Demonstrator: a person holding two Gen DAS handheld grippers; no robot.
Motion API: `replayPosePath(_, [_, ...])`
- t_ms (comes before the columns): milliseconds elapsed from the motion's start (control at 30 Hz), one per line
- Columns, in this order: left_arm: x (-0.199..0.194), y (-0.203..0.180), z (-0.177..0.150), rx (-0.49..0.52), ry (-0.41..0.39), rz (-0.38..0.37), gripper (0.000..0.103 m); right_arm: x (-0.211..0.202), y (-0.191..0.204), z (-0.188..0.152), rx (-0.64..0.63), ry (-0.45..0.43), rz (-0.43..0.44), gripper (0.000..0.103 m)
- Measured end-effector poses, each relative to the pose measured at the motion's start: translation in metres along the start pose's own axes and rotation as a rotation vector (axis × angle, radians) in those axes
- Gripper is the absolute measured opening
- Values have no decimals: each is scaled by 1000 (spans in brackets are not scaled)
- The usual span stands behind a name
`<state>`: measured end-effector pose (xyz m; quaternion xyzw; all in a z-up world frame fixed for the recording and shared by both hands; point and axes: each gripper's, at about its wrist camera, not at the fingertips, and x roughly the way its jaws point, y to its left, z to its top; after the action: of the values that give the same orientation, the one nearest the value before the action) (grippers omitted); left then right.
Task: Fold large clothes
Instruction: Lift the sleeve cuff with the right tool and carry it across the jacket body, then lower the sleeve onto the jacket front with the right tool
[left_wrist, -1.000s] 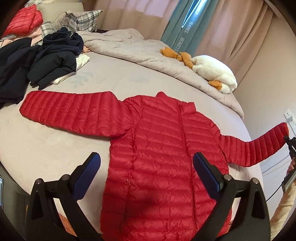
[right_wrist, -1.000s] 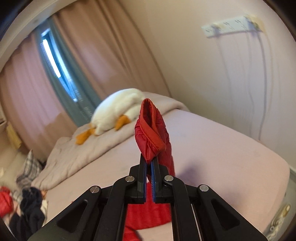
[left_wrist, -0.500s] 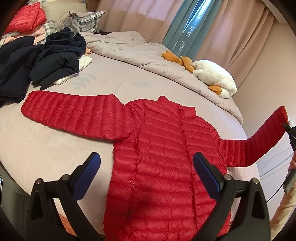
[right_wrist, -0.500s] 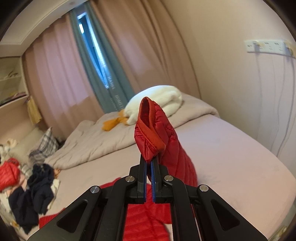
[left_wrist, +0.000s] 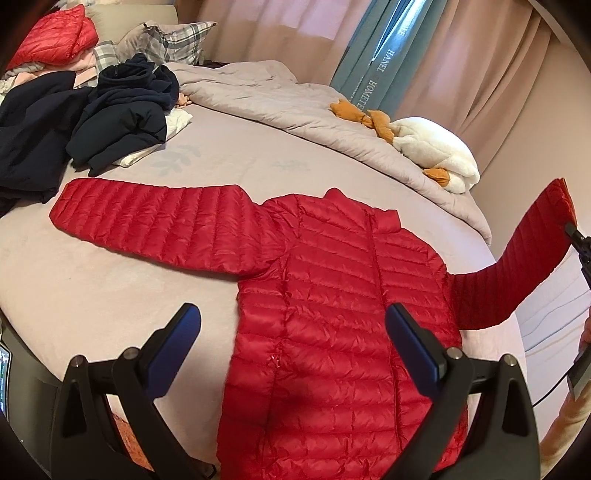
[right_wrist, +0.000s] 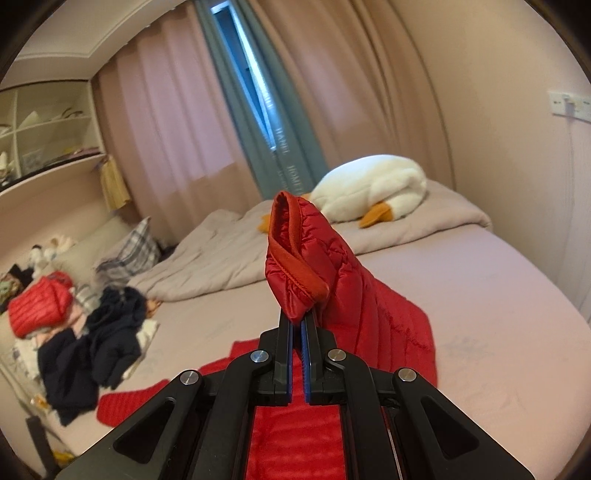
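Gripping the cuff (right_wrist: 291, 254) of the red puffer jacket (left_wrist: 332, 314) between pinched-together jaws on the right gripper (right_wrist: 297, 325), and holding that sleeve (left_wrist: 517, 266) up off the bed (left_wrist: 74, 277). Hanging wide apart on the left gripper (left_wrist: 291, 325), with nothing between the blue pads (left_wrist: 177, 339), just above the jacket's near hem.

Lying flat and front-up on the near half of the bed, zip closed, collar pointing far, with one sleeve stretching out flat to the left (the other rising at the right edge of the left wrist view).

Counting: one spread jacket, two sleeves, one white plush goose (right_wrist: 373, 188) with orange feet lying on the far grey quilt (left_wrist: 266, 96), one heap of dark navy clothes (left_wrist: 110, 122) at the far left, one second red puffer garment (right_wrist: 40, 306) bundled beyond it, one plaid pillow (left_wrist: 173, 40).

Cutting off the jacket's near hem behind the left gripper's black frame. Hiding the jacket's body almost wholly in the right wrist view, behind the raised cuff and the frame. Showing the right gripper only as a sliver (left_wrist: 580, 243) at the right rim of the left wrist view. Leaving the curtain lettering too blurred to read fully.
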<state>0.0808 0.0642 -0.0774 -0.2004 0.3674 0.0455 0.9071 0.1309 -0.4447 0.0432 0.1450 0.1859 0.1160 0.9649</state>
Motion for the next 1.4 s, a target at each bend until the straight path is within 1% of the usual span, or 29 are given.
replayPosePath(67, [1,0,0,0,2,3,100,0,15,1,-14,17,26,5])
replayPosePath(167, [1,1,0,3,4,10,100,9,52,-13,-34,39,57,5])
replayPosePath(233, [1,1,0,4,4,15,100,11,71,-18,-41,55,80,5])
replayPosePath(267, [1,1,0,4,5,16,100,16,85,-27,-41,60,88,5])
replayPosePath(333, [1,1,-1,5,9,21,100,19,104,-28,-52,77,109,5])
replayPosePath(367, [1,1,-1,7,9,21,100,22,113,-33,-57,84,117,5])
replayPosePath(400, [1,1,-2,7,9,22,100,31,130,-48,-59,89,125,5])
replayPosePath(433, [1,1,-2,9,8,24,100,31,135,-46,-65,101,139,5])
replayPosePath(500, [1,1,-3,8,10,29,100,42,150,-58,-65,117,156,5])
replayPosePath(600, [2,2,-4,7,17,34,100,50,167,-65,-74,142,188,5])
replayPosePath(733, [3,3,-5,4,21,39,100,61,183,-75,-80,177,226,5])
replayPosePath(933, [4,6,-7,0,26,45,100,79,203,-89,-89,231,256,5])
replayPosePath(1400, [7,11,-9,-14,42,59,100,109,221,-110,-65,334,301,5])
